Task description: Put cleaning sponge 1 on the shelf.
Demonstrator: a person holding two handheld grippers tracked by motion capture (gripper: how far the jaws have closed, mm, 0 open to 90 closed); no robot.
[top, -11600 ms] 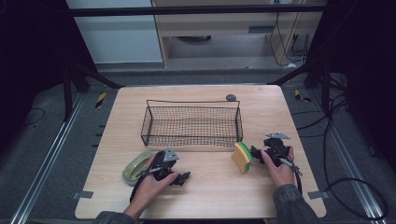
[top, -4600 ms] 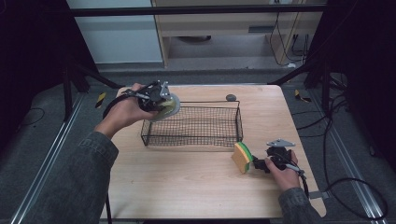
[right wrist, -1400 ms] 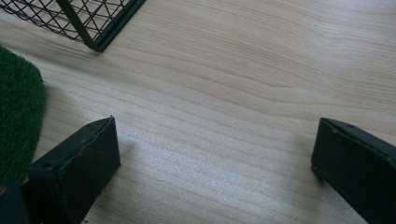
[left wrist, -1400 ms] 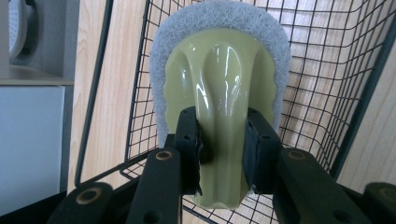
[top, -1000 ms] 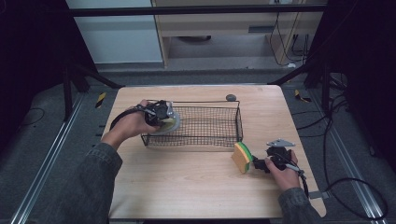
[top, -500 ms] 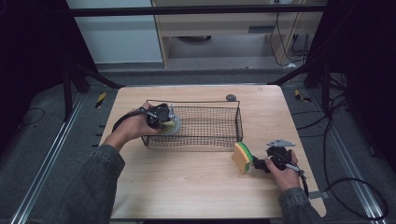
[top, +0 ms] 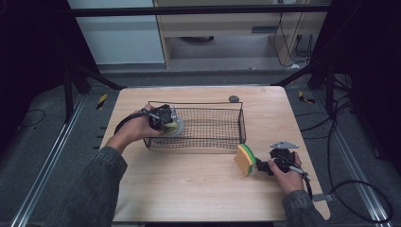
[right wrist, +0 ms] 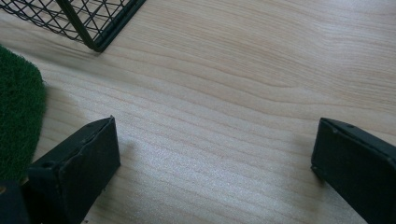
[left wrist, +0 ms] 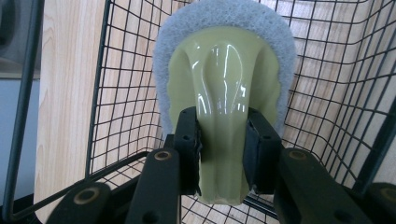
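The left gripper [left wrist: 222,154], clenched on the scrubber [left wrist: 224,88], had sunk lower into the wire basket [top: 222,142]; release looked near; the right gripper [right wrist: 215,172] rested released beside the sponge [top: 246,159].

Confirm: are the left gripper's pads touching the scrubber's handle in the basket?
Touching. The left gripper view shows the left gripper with both pads pressed against the glossy green handle of the scrubber, no gap, inside the wire basket.
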